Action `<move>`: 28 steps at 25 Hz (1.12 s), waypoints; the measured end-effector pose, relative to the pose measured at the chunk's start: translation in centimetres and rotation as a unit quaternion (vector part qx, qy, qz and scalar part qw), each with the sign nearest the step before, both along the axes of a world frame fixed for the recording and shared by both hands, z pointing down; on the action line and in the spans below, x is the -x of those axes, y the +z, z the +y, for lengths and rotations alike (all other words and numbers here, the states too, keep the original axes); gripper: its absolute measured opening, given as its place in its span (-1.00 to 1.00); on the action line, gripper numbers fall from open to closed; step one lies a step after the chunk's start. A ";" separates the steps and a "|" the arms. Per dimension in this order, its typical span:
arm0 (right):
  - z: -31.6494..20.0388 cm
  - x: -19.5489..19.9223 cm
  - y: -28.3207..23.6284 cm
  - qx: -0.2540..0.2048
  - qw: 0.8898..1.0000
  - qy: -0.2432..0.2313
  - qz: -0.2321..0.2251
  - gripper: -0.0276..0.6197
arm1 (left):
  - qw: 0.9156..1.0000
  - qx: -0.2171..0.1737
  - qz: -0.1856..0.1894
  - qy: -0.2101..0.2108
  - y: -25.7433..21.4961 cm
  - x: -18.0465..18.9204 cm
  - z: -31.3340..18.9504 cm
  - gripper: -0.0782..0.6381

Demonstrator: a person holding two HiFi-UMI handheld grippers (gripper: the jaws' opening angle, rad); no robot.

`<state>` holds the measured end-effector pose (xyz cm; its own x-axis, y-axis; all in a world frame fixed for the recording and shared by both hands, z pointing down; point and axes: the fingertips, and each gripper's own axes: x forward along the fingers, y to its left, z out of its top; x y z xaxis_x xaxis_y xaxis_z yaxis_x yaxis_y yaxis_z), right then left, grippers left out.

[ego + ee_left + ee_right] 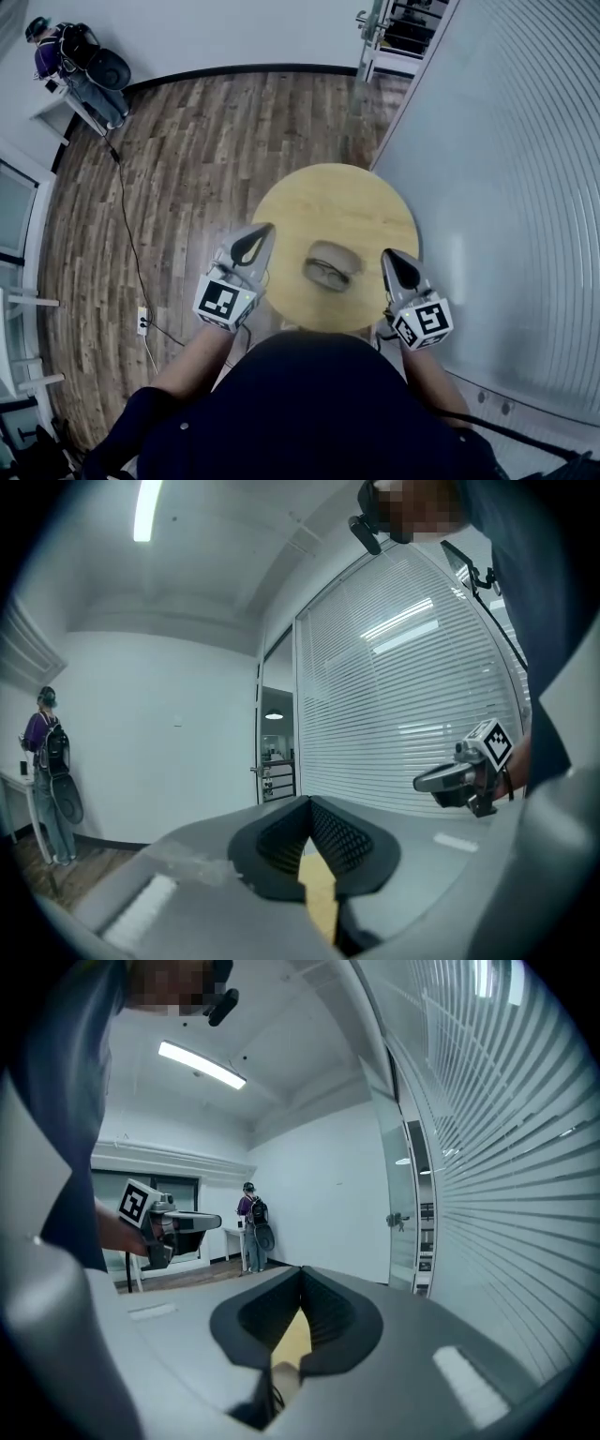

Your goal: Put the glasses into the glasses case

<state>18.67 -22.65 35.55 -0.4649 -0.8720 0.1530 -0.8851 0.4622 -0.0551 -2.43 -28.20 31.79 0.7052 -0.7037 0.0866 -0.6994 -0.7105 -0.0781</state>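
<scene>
Both tongs were clenched w/ nothing in them. Left gripper (pixel 262 232) and right gripper (pixel 388 255) hung level either side of the glasses case (pixel 330 255), prob bc the glasses (pixel 328 273) already sat inside it. Case was mid round wooden table (pixel 309 202). Plank floor (pixel 187 169), blinds (pixel 506 187) on the right, a person (pixel 66 56) in the far corner.

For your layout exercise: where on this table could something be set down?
Bare: far half of the round table, beyond the glasses case. Crowded: the near edge, case between left hand-held gripper and right hand-held gripper.
</scene>
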 end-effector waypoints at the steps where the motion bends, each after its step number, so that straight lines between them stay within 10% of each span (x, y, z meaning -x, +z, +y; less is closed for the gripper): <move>1: 0.1 -0.4 -0.6 -0.005 1.000 0.004 -0.003 -0.89 | 1.000 -0.005 0.003 0.002 -0.6 -0.2 0.0 -0.77; 28: 0.3 -2.3 -1.7 -0.028 0.999 -0.018 -0.005 -0.89 | 1.000 -0.021 -0.006 -0.012 -2.7 -1.8 0.4 -0.77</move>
